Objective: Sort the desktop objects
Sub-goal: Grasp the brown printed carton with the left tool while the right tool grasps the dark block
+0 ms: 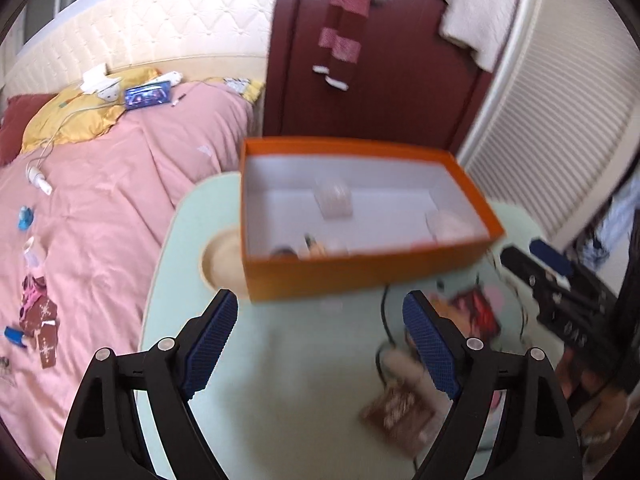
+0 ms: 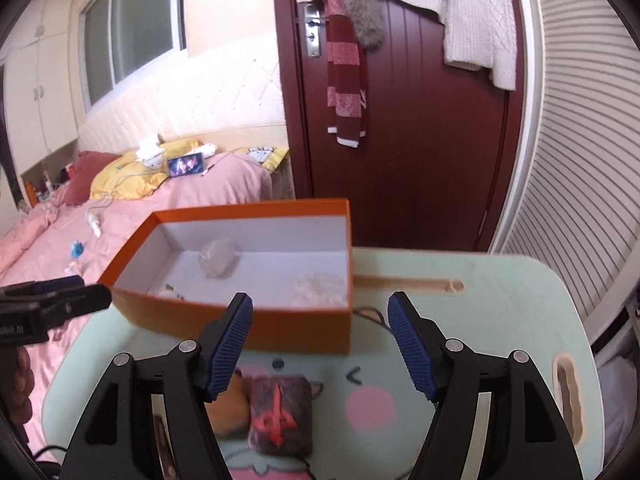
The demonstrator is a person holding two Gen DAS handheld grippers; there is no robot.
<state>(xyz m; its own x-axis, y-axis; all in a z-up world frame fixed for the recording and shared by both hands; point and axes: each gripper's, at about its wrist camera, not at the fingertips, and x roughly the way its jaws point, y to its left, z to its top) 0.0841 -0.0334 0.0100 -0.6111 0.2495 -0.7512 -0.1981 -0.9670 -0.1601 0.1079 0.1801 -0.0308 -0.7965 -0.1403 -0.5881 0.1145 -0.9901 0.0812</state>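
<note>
An orange box with a white inside stands at the far side of a pale green lap table; it also shows in the right wrist view. It holds clear plastic items and small bits. My left gripper is open and empty, above the table in front of the box. My right gripper is open and empty, above a dark pouch with a red mark and a tan object. A brown patterned item lies by the left gripper's right finger.
A pink bed with a phone, cables and small items lies left. A dark red door with hung clothes stands behind the table, slatted doors right. The table has a cup recess.
</note>
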